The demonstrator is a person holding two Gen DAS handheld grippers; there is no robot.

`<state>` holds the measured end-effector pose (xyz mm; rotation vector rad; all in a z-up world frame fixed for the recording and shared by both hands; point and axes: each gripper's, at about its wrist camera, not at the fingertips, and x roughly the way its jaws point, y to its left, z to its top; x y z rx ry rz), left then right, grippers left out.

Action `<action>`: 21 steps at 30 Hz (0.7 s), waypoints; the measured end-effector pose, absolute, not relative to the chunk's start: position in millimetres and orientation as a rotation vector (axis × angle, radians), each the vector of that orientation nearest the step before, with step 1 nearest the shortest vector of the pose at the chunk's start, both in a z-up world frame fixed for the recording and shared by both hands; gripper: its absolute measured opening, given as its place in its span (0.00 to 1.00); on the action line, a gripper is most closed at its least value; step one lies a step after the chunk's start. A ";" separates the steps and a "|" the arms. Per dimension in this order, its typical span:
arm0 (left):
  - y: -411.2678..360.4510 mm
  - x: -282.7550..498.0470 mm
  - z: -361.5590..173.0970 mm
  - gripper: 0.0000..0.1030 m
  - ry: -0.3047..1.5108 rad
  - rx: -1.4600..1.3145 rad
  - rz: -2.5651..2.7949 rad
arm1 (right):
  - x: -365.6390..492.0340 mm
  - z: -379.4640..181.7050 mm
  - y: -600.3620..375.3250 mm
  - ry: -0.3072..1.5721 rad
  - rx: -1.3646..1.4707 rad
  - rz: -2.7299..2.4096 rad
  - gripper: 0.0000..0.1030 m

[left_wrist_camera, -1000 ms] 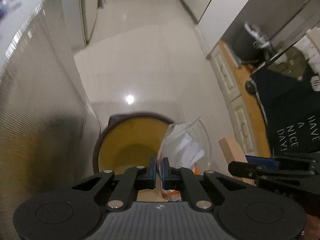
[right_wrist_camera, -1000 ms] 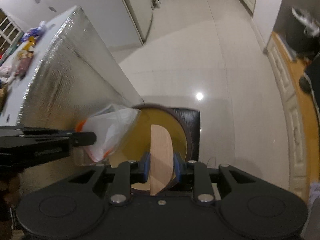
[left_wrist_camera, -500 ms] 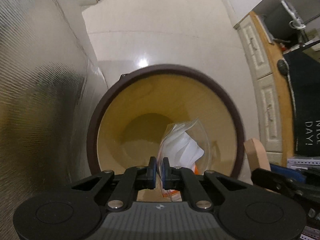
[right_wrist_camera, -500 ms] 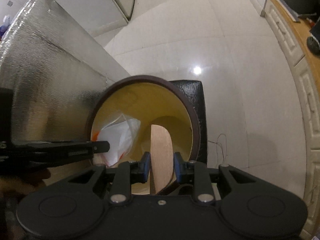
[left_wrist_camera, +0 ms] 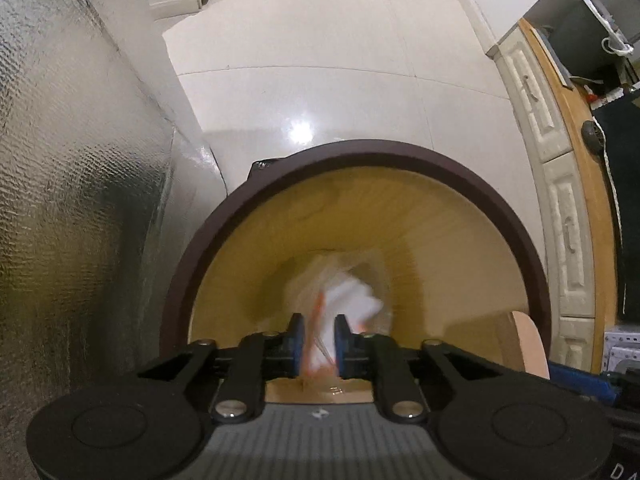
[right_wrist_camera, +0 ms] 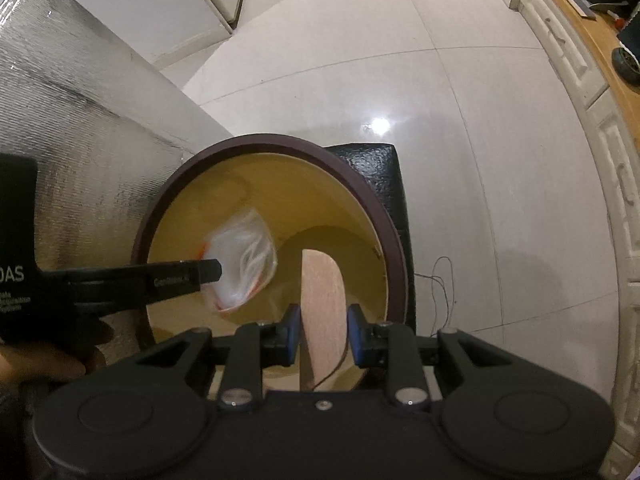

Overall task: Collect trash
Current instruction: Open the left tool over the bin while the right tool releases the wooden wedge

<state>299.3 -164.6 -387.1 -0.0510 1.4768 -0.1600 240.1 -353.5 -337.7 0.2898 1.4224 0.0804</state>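
Note:
A round trash bin with a dark brown rim [left_wrist_camera: 360,160] and yellow inside stands on the floor; it also shows in the right wrist view [right_wrist_camera: 280,144]. A clear plastic bag of white paper with orange bits [left_wrist_camera: 344,296] is blurred, just past my left gripper [left_wrist_camera: 319,338], whose jaws stand a little apart over the bin. The bag shows in the right wrist view [right_wrist_camera: 242,264] at the left gripper's tip. My right gripper [right_wrist_camera: 323,334] is shut on a flat wooden piece with a rounded end [right_wrist_camera: 322,292], held over the bin's near edge.
A silver foil-covered box [left_wrist_camera: 80,160] stands against the bin's left side. A black block [right_wrist_camera: 380,176] sits behind the bin. A cream cabinet with a wooden top [left_wrist_camera: 560,184] runs along the right. Glossy white tile floor [left_wrist_camera: 320,60] lies beyond.
Both grippers moved over the bin's mouth. My left gripper's jaws have parted and the bag, now blurred, has slipped from between them into the bin opening.

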 end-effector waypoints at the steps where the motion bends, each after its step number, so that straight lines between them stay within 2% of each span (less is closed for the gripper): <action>1: -163.8 299.3 -387.7 0.28 1.480 -0.051 -0.160 | 241.8 -339.1 -352.5 1.427 0.287 0.080 0.25; 21: -136.6 264.2 -353.1 0.32 1.443 -0.032 -0.192 | 250.9 -360.1 -349.6 1.450 0.341 0.060 0.25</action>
